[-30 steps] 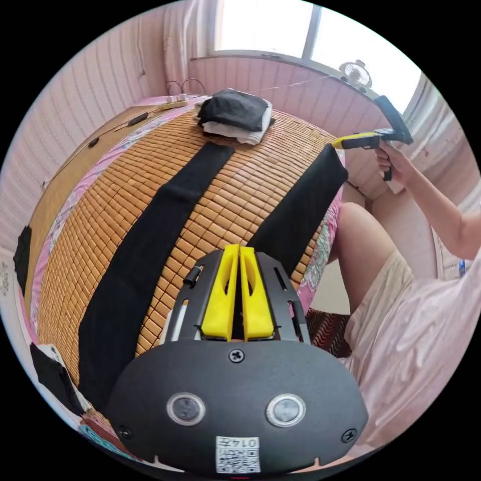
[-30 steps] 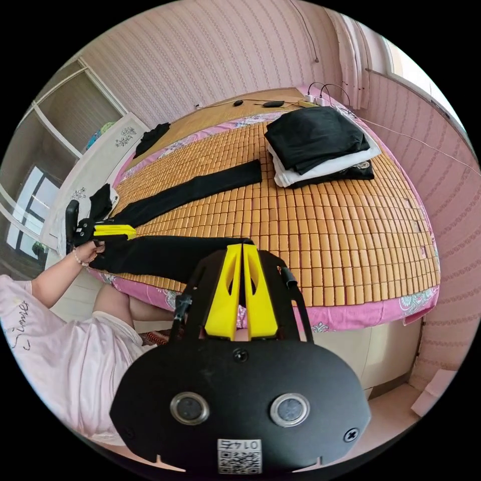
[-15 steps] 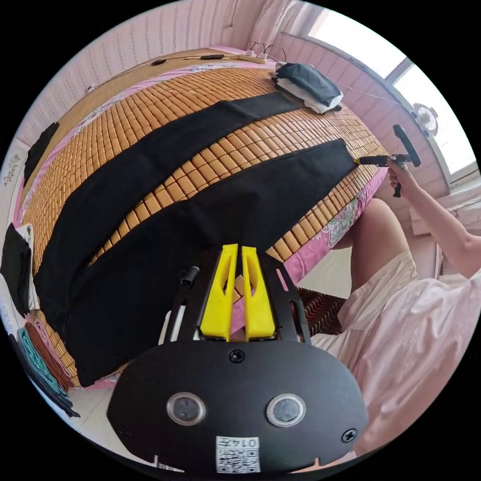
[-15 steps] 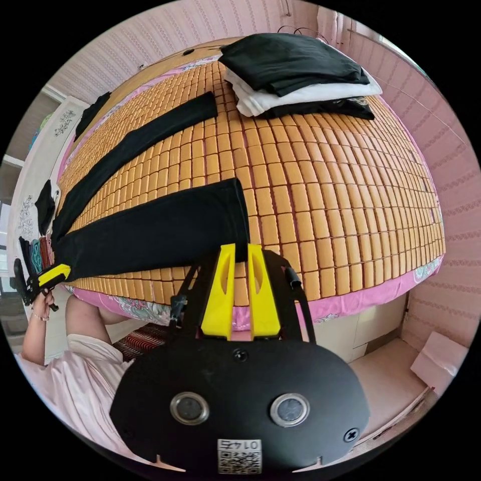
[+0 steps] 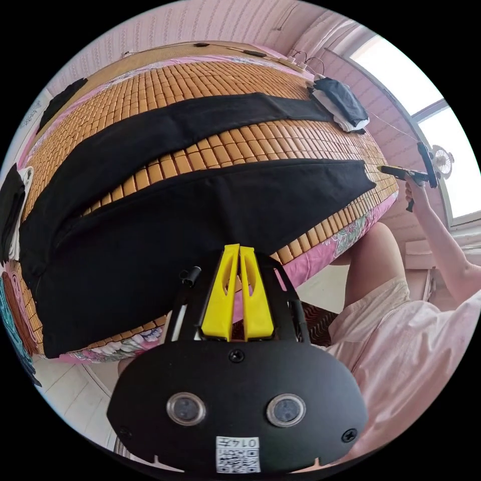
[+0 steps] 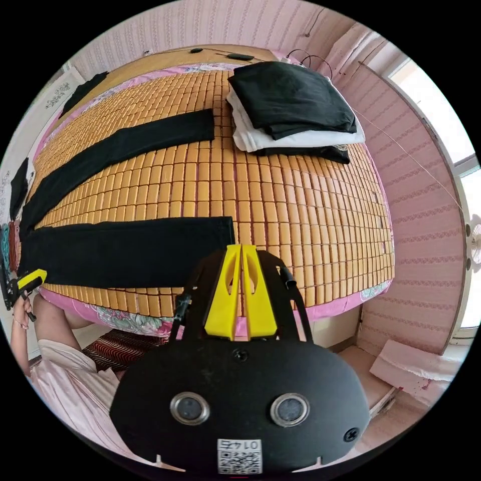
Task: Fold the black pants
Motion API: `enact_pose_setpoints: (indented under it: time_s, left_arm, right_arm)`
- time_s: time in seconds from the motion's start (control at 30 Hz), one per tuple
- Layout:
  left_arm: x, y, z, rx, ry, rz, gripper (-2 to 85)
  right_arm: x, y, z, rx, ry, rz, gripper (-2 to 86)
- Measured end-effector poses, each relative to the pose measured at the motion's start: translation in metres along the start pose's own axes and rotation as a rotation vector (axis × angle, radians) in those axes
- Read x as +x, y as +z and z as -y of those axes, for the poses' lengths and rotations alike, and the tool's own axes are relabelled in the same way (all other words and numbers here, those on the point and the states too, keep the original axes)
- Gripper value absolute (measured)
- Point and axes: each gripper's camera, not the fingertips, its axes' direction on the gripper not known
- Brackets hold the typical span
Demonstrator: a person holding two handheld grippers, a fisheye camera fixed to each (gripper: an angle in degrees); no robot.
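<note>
Across the middle of both views, the black pants (image 5: 165, 220) (image 6: 125, 250) lie spread flat on the bamboo mat (image 5: 240, 80) (image 6: 300, 210) that covers the bed, legs parted in a V with a strip of mat between them. Left gripper view: waist end at lower left of the frame, both legs running toward the upper right; the nearer leg ends close to the bed edge at right. Right gripper view: nearer leg across the centre left, its cuff just above the gripper tips; farther leg higher, ending near the stack of folded clothes (image 6: 290, 105).

Left gripper (image 5: 238, 290): yellow jaws closed together, nothing between them, tips in front of the waist part of the pants near the bed edge. Whether they touch the cloth I cannot tell. The same gripper appears at the far left edge of the right gripper view (image 6: 25, 283), held in a hand (image 6: 21, 313) by the waist corner of the pants.

Right gripper (image 6: 239, 290): jaws likewise closed and empty, tips just below the cuff. It also appears at the right of the left gripper view (image 5: 401, 173), held by a hand (image 5: 416, 193), just beside the cuff and apart from it.

Stack of folded clothes, black on top of white, sits at the upper right of the mat (image 5: 340, 102). Person in a pale pink garment (image 5: 411, 350) stands at the bed edge.
</note>
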Motion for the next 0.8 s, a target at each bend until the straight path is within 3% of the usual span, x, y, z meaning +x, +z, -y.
enact_pose_setpoints:
  time_s: [0.23, 0.53, 0.63, 0.8]
  left_arm:
    - [-0.064, -0.039, 0.011, 0.132, -0.098, 0.093, -1.0]
    - [-0.153, -0.020, 0.037, 0.043, -0.220, 0.214, -1.0]
    - [-0.162, -0.014, 0.023, 0.043, -0.151, 0.221, -1.0]
    - [-0.182, -0.023, -0.012, 0.068, -0.228, 0.159, -1.0]
  right_arm:
    - [-0.073, -0.013, 0.082, 0.104, -0.231, 0.148, -0.6]
    - [-0.139, 0.044, 0.149, -0.024, -0.314, -0.050, -0.4]
    - [-0.128, 0.050, 0.150, -0.036, -0.250, -0.017, -0.4]
    - [-0.121, 0.053, 0.143, -0.081, -0.116, 0.093, -0.3]
